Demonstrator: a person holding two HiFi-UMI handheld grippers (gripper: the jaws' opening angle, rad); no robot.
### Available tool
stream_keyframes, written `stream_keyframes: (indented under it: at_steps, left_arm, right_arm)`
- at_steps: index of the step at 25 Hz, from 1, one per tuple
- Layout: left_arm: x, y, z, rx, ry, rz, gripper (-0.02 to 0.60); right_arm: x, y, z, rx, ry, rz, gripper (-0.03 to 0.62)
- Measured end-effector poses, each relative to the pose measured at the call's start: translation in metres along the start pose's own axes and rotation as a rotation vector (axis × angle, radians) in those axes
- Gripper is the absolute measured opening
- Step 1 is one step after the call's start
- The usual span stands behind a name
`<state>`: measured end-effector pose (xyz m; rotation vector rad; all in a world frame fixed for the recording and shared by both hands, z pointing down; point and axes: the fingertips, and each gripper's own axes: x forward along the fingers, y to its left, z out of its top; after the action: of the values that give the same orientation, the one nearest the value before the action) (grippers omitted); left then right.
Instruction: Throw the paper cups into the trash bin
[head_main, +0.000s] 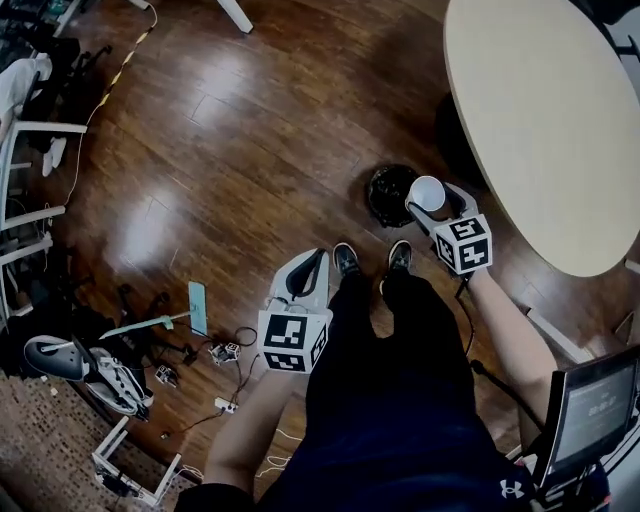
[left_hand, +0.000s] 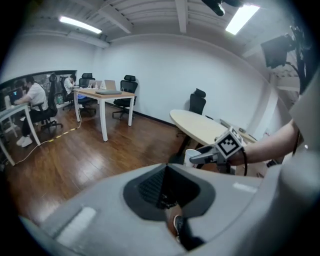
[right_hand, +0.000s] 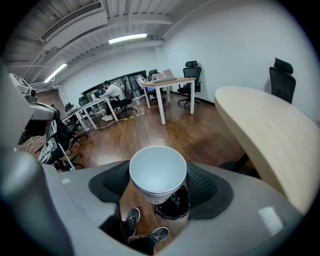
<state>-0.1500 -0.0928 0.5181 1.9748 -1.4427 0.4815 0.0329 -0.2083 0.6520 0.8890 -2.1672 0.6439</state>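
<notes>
My right gripper (head_main: 428, 196) is shut on a white paper cup (head_main: 427, 192), which looks like a nested stack, mouth toward the camera (right_hand: 158, 172). The cup hangs just right of a round black trash bin (head_main: 388, 194) on the wood floor; in the right gripper view the bin (right_hand: 172, 206) shows directly beneath the cup. My left gripper (head_main: 318, 256) hangs lower left by the person's legs, jaws together and holding nothing (left_hand: 167, 171). From the left gripper view the cup (left_hand: 192, 156) and right gripper (left_hand: 207, 156) appear ahead.
A beige oval table (head_main: 550, 120) fills the right side beside the bin. The person's shoes (head_main: 346, 258) stand just short of the bin. Cables and small devices (head_main: 190, 350) litter the floor at left, next to white frames (head_main: 25, 210). A screen (head_main: 592, 408) sits lower right.
</notes>
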Motion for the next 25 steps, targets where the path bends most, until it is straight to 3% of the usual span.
stream_keyframes:
  at_steps: [5, 8, 10, 14, 18, 25]
  left_arm:
    - [0.062, 0.0, -0.038, 0.052, 0.078, -0.047, 0.003]
    - [0.097, -0.002, -0.067, 0.077, 0.115, -0.062, 0.003]
    - [0.117, -0.01, -0.082, 0.053, 0.136, -0.094, 0.003]
    - [0.149, -0.012, -0.098, 0.026, 0.122, -0.106, 0.003]
    - [0.166, 0.012, -0.105, -0.024, 0.104, -0.059, 0.003]
    - [0.197, 0.057, -0.12, -0.043, 0.033, 0.007, 0.003]
  right_arm:
    - [0.062, -0.011, -0.049, 0.049, 0.041, 0.042, 0.359]
    - [0.096, -0.017, -0.079, 0.009, 0.057, 0.042, 0.359]
    - [0.119, -0.019, -0.106, -0.012, 0.068, 0.059, 0.359]
    - [0.177, -0.032, -0.165, -0.046, 0.122, 0.097, 0.359]
    - [0.245, -0.055, -0.217, -0.04, 0.169, 0.1, 0.36]
    - [0.327, -0.077, -0.272, -0.072, 0.236, 0.069, 0.359]
